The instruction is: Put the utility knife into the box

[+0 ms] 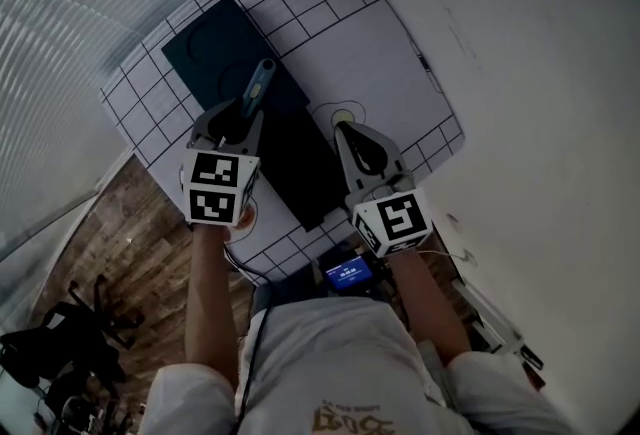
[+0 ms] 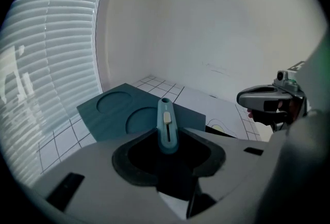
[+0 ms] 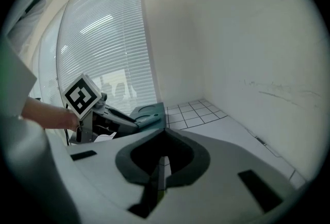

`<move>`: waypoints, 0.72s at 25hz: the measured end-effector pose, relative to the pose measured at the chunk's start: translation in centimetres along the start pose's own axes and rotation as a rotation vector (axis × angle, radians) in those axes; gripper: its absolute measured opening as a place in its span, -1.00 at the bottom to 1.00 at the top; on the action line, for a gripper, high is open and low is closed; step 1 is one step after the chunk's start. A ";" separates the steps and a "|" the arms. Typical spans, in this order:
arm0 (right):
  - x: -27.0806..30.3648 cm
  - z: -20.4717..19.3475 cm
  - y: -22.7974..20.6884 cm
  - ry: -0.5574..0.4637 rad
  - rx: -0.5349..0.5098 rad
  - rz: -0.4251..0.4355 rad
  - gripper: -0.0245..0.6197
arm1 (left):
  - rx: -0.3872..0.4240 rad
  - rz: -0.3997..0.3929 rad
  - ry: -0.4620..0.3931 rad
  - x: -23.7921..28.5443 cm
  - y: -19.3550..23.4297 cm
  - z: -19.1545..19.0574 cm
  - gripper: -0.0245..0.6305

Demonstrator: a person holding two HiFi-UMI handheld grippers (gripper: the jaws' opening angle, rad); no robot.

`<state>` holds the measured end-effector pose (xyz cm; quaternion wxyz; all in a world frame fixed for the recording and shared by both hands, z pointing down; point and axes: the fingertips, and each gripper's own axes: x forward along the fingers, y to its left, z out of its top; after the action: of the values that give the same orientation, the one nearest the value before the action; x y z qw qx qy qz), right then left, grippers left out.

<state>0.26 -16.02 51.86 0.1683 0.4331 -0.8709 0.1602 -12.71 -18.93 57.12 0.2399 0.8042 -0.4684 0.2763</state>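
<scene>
The teal utility knife (image 1: 256, 86) sticks out forward from my left gripper (image 1: 243, 115), whose jaws are shut on its rear end. In the left gripper view the knife (image 2: 167, 127) shows its pale slider facing up, held above the dark teal box (image 2: 116, 110). That box (image 1: 215, 48) is a flat tray with round recesses, lying on the white grid mat (image 1: 385, 53). My right gripper (image 1: 346, 131) hovers over the mat to the right of the box, jaws shut with nothing in them (image 3: 165, 134). It also sees the left gripper (image 3: 111, 117) with the knife (image 3: 149, 119).
Window blinds (image 2: 46, 53) run along the left and a plain white wall (image 1: 540, 73) along the right. A small yellow-green mark (image 1: 343, 116) sits on the mat ahead of the right gripper. Wooden floor and a dark chair (image 1: 60, 343) lie below the table's near edge.
</scene>
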 end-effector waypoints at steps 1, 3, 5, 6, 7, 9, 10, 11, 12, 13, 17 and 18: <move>-0.1 0.1 0.0 -0.003 0.003 -0.003 -0.90 | -0.005 0.012 -0.009 -0.3 0.3 -0.1 -0.52; -0.4 0.2 -0.1 -0.007 0.001 -0.008 -0.90 | -0.011 0.041 -0.029 -1.2 0.9 -0.1 -0.52; -0.7 0.6 -0.1 -0.016 -0.006 -0.012 -0.90 | -0.019 0.061 -0.051 -2.2 1.4 0.2 -0.52; -0.9 0.9 -0.1 -0.022 -0.011 -0.015 -0.90 | -0.023 0.066 -0.059 -2.7 1.5 0.3 -0.52; -1.2 1.1 -0.1 -0.028 -0.016 -0.017 -0.90 | -0.026 0.072 -0.066 -3.2 1.7 0.3 -0.52; -1.6 1.6 -0.1 -0.039 -0.020 -0.020 -0.90 | -0.029 0.086 -0.079 -4.1 1.9 0.4 -0.52; -1.9 1.8 0.0 -0.044 -0.022 -0.019 -0.90 | -0.031 0.094 -0.085 -4.5 1.9 0.5 -0.52; -2.2 2.1 0.0 -0.049 -0.024 -0.019 -0.90 | -0.033 0.101 -0.090 -5.0 1.9 0.7 -0.52; -2.6 2.4 0.0 -0.054 -0.028 -0.018 -0.90 | -0.035 0.106 -0.096 -5.4 1.8 0.9 -0.52; -2.9 2.7 0.0 -0.060 -0.033 -0.017 -0.90 | -0.038 0.110 -0.103 -5.9 1.7 1.1 -0.52; -4.2 4.0 0.2 -0.089 -0.049 -0.008 -0.90 | -0.040 0.128 -0.135 -7.8 1.1 2.0 -0.52; -4.5 4.2 0.2 -0.096 -0.054 -0.005 -0.90 | -0.036 0.135 -0.143 -8.2 0.9 2.3 -0.52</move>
<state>1.97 -14.52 46.13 0.1384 0.4375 -0.8810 0.1153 -16.38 -15.67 50.08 0.2012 0.7839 -0.5425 0.2254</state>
